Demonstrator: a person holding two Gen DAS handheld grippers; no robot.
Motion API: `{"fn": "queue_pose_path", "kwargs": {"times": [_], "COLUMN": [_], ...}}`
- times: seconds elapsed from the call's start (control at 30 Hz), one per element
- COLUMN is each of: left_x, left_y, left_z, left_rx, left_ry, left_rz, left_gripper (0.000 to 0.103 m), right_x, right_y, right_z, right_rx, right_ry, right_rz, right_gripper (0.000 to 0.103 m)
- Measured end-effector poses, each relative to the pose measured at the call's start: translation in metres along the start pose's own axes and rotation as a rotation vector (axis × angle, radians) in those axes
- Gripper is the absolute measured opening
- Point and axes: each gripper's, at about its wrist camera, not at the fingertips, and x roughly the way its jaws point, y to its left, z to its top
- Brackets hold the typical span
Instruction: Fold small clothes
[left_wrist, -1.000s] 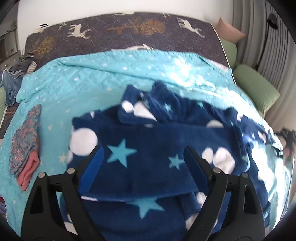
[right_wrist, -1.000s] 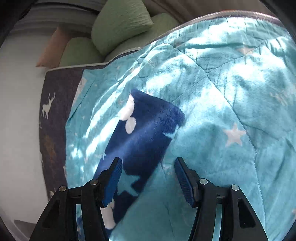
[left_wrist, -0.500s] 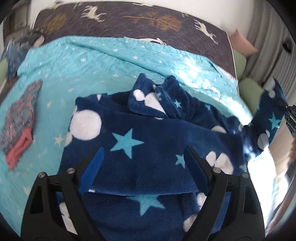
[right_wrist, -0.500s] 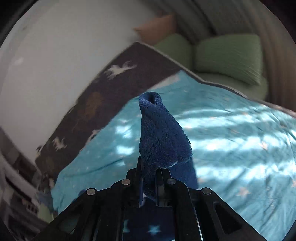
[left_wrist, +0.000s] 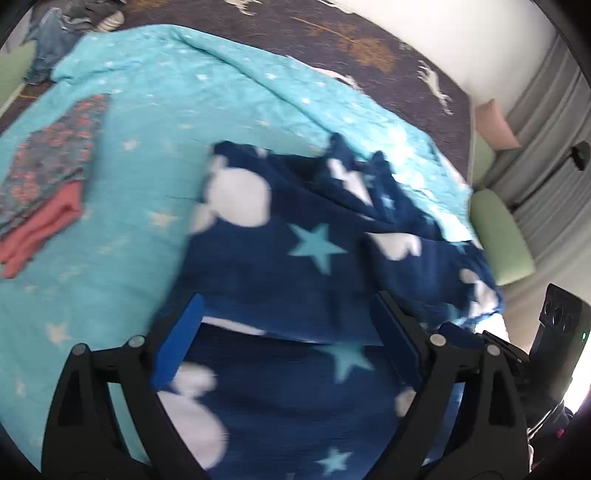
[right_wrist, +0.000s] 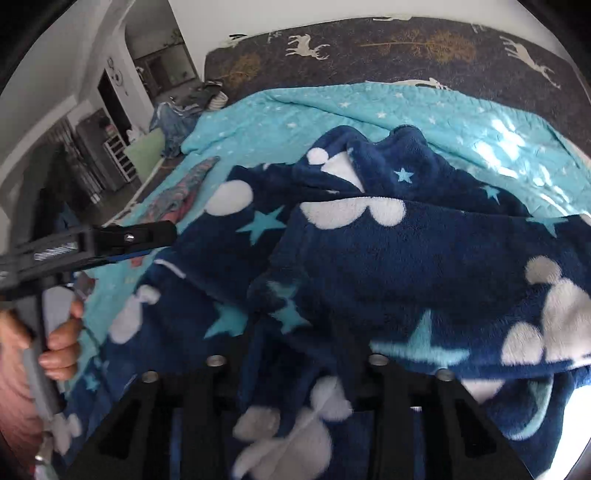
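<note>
The left gripper (left_wrist: 288, 332) had its two blue-padded fingers (left_wrist: 177, 339) spread wide apart, holding nothing. It hung just above the soft dark blue fleece garment with white blobs and pale blue stars (left_wrist: 280, 258). It was probably waiting there so it could press or catch the cloth when needed.

The right gripper (right_wrist: 295, 354) was harder to read. Its black fingers sat close together, and a bunch of the blue fleece was stuffed in between them. It looked clamped on that fold, most likely the sleeve, but the cloth hid the tips, so nobody could be fully sure. The sleeve part was draped across the body of the garment, which seemed to be the reason for the hold: to bring the side in over the middle.

In the right wrist view the left gripper's black arm (right_wrist: 110, 236) showed at the side, with the person's left hand (right_wrist: 59, 339) wrapped around its handle.

The garment lay on a bright turquoise quilted blanket with little white stars (left_wrist: 147, 122), spread flat so there was room to fold. Off to the left side sat a small pile of folded clothes, one flowery and one coral pink (left_wrist: 44, 184), well apart from the fleece. They looked finished already. Past the blanket was a dark bedspread with white deer (right_wrist: 369, 48), and green cushions (left_wrist: 498, 240) at the far edge.
</note>
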Motion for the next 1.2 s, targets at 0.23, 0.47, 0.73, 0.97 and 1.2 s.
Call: {"fn": "queue_pose_path", "kwargs": {"times": [0.23, 0.47, 0.73, 0.97, 1.2], "left_x": [0.052, 0.080, -0.004, -0.040, -0.039], "left_y": [-0.051, -0.075, -0.084, -0.066, -0.074], "left_z": [-0.001, 0.007, 0.046, 0.080, 0.086], "left_rx": [0.044, 0.040, 0.112, 0.129, 0.134], "left_ry": [0.173, 0.199, -0.049, -0.115, -0.098], "left_rz": [-0.138, -0.091, -0.053, 0.025, 0.003], "left_gripper": [0.095, 0.020, 0.012, 0.012, 0.012], "right_x": [-0.069, -0.089, -0.098, -0.087, -0.064], "right_y": [-0.041, -0.085, -0.103, -0.131, -0.134], "right_z": [-0.012, -0.045, -0.060, -0.059, -0.050], "right_rx": [0.123, 0.289, 0.307, 0.320, 0.303], "right_ry": [-0.090, -0.045, -0.057, -0.045, -0.020], "right_rz": [-0.092, -0.186, -0.374, -0.548, -0.616], "right_gripper": [0.052, 0.053, 0.052, 0.054, 0.050]}}
